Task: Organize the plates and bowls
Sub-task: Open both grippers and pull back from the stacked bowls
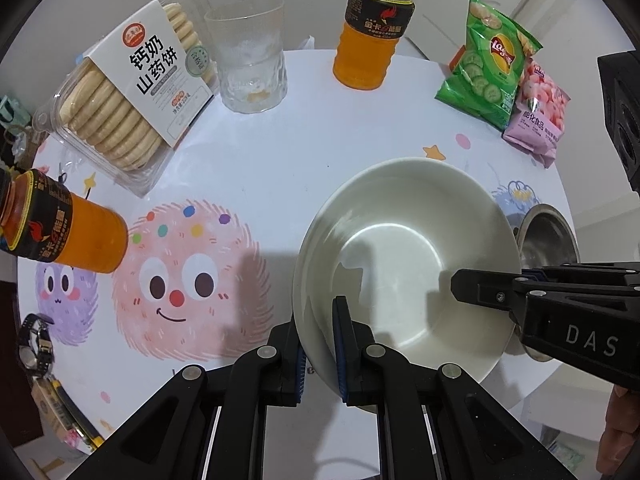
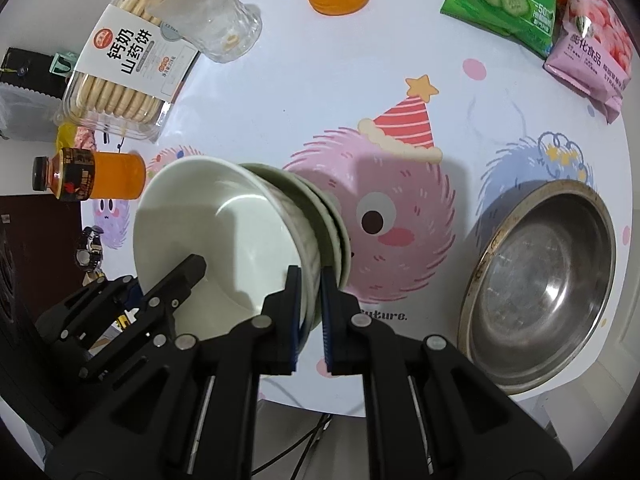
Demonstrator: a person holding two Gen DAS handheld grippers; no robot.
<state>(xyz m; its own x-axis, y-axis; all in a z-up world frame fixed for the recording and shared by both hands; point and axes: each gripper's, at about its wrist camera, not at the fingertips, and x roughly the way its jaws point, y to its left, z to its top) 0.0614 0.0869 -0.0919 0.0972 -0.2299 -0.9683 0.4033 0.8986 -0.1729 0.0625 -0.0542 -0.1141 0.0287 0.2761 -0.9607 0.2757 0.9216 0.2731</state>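
Observation:
A white ceramic bowl (image 1: 404, 256) is held above the table, gripped at two sides of its rim. My left gripper (image 1: 322, 354) is shut on its near rim. My right gripper (image 2: 309, 304) is shut on the opposite rim; it shows in the left wrist view (image 1: 460, 286) entering from the right. In the right wrist view the white bowl (image 2: 208, 220) is tilted and appears nested with other pale dishes (image 2: 332, 216) behind it. A steel bowl (image 2: 544, 280) sits on the table at the right, partly hidden in the left wrist view (image 1: 548, 240).
On the cartoon-print round table (image 1: 280, 152): a biscuit box (image 1: 124, 92), a glass tumbler (image 1: 250, 56), an upright orange drink bottle (image 1: 372, 28), another lying at left (image 1: 56, 228), a green crisps bag (image 1: 492, 64), a pink snack bag (image 1: 540, 116), a wristwatch (image 1: 36, 340).

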